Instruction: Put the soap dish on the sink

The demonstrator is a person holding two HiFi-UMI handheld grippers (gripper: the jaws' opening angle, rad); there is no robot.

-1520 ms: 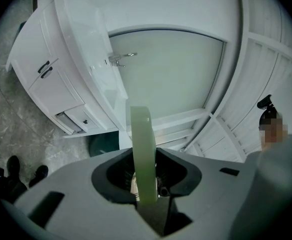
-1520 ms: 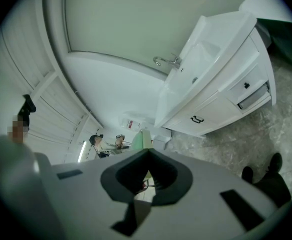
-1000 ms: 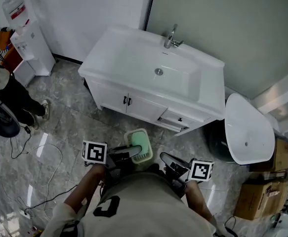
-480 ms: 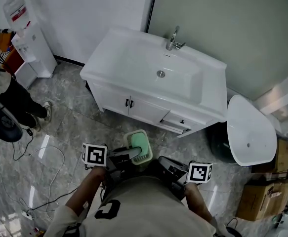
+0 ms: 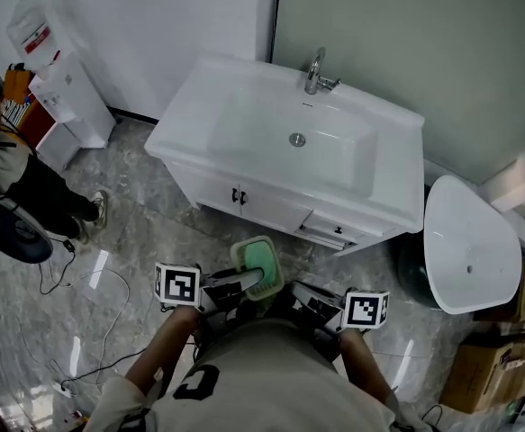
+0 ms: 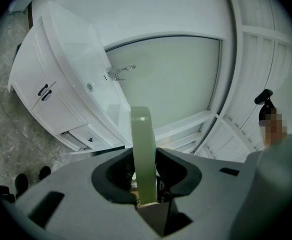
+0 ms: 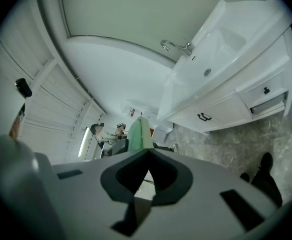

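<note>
Grey marbled floor [image 5: 136, 241], white wall [image 5: 172, 16] meeting a pale green panel [image 5: 406, 34], water dispenser [image 5: 59, 88] in the corner.

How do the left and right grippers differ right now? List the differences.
The left gripper is clamped on the green soap dish; the right gripper holds nothing. The left gripper's jaws stand apart around the dish's edge; the right gripper's jaws meet at their tips. Both point toward the white sink.
</note>
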